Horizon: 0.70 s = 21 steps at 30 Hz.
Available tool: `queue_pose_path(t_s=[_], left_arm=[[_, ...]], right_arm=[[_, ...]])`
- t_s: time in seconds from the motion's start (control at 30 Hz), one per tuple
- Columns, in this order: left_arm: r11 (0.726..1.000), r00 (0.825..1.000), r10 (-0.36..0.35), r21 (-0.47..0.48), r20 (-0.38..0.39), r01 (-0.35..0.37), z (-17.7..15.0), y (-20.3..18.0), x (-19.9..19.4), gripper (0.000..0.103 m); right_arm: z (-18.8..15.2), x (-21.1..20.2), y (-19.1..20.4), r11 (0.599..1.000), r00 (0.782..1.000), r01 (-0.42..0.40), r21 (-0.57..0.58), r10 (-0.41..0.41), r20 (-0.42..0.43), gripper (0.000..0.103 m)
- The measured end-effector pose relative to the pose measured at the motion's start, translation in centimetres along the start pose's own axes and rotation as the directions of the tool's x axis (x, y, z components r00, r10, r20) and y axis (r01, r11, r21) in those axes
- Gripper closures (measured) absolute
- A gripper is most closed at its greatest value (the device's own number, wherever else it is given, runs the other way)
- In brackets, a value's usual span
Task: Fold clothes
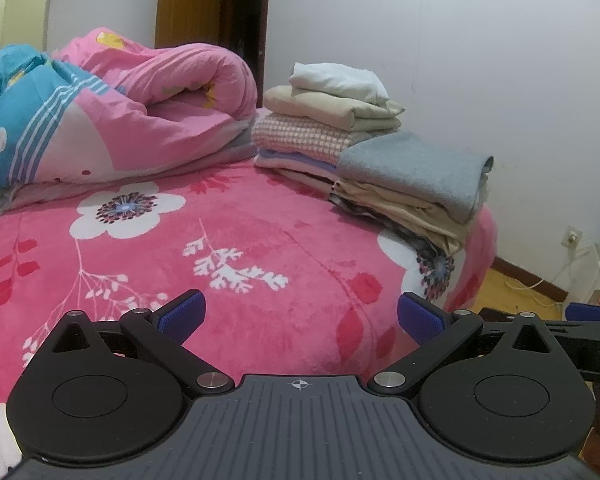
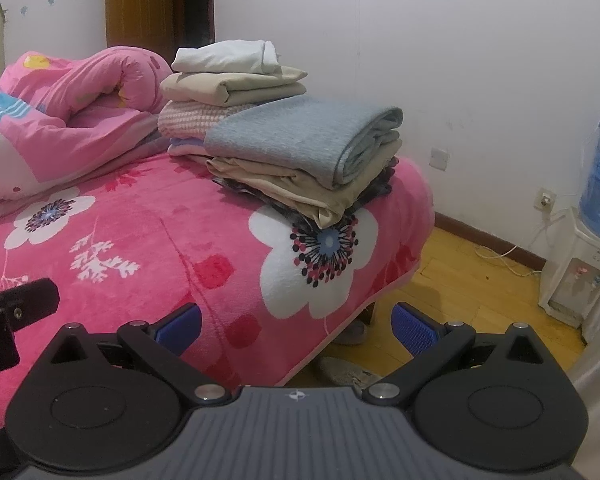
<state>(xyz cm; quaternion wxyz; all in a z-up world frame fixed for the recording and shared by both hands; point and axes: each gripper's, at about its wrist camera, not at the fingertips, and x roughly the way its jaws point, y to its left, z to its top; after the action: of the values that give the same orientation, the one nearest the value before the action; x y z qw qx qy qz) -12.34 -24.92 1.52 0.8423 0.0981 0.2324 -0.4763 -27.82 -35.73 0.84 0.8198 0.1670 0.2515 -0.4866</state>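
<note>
Both claws are spread wide with nothing in them: the left claw point(image 1: 300, 316) hovers over the pink floral bed point(image 1: 228, 248), the right claw point(image 2: 296, 322) over its edge. Folded clothes sit in two stacks at the bed's far right corner, grey towel point(image 2: 300, 136) topping the nearer stack and white piece point(image 2: 228, 56) topping the farther, beside a rolled pink quilt point(image 1: 140, 108).
</note>
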Motion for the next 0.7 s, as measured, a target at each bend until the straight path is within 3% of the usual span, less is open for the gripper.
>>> queue_pose_path(t_s=[0.7], left_arm=[[1.0,0.997,-0.016,0.01,-0.07,0.016,-0.4,-0.89,0.86,0.0]], right_arm=[[-0.13,-0.76,-0.55,1.0,1.0,0.018,-0.005,-0.018,0.017,0.0]])
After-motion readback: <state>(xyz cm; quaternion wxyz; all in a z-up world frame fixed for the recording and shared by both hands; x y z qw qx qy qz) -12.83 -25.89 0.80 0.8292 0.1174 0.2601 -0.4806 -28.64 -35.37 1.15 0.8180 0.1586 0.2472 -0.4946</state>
